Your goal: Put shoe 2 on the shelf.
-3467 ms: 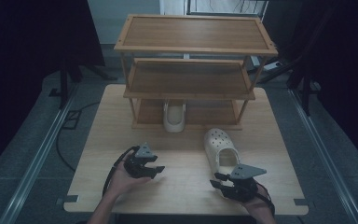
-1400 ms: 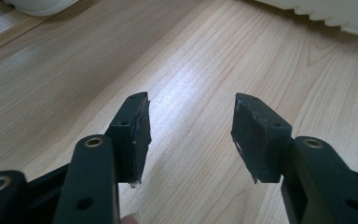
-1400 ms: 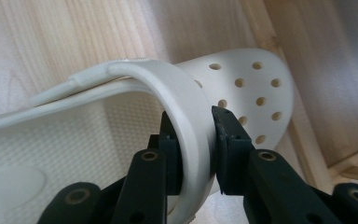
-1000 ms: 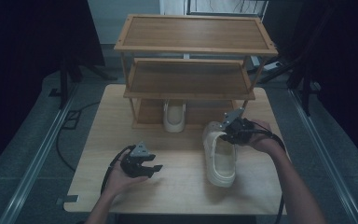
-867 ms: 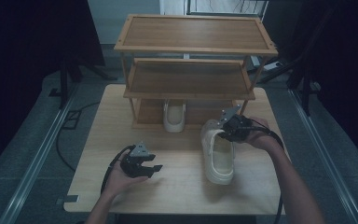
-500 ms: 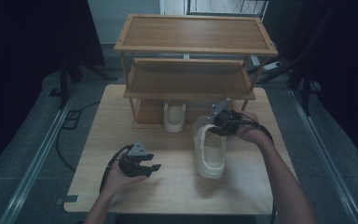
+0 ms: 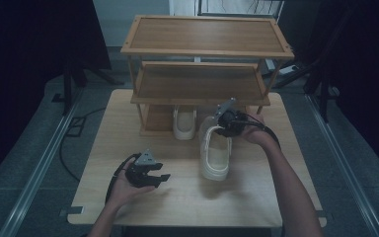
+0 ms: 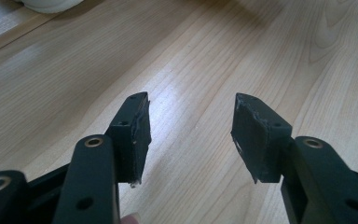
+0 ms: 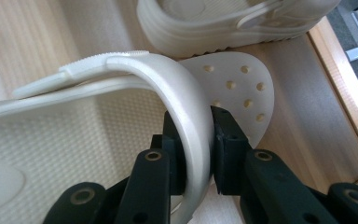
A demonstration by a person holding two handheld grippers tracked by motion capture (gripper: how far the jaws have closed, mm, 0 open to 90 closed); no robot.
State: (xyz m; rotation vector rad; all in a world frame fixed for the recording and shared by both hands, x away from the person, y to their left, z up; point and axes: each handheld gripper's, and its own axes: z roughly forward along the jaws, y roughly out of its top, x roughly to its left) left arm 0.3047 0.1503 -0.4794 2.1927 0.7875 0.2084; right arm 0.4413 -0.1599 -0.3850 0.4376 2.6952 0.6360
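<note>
- Right gripper (image 9: 198, 140): jaws clamped on the clog's (image 7: 215, 150) upper rim; clog near the surface's (image 7: 187, 197) far edge, at the rack's (image 7: 202, 94) bottom shelf beside its mate (image 7: 184, 123).
- Clog likely light, flexible foam; the rim grip suits it.
- Left gripper (image 8: 189, 135): jaws wide, empty, near-left.

Right tool (image 7: 221, 124) clamped with arm outstretched; left tool (image 7: 154, 176) rests low, jaws apart.

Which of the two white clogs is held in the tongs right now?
The clog out on the table, pinched at its rim by the right tongs; the other clog sits under the rack.
</note>
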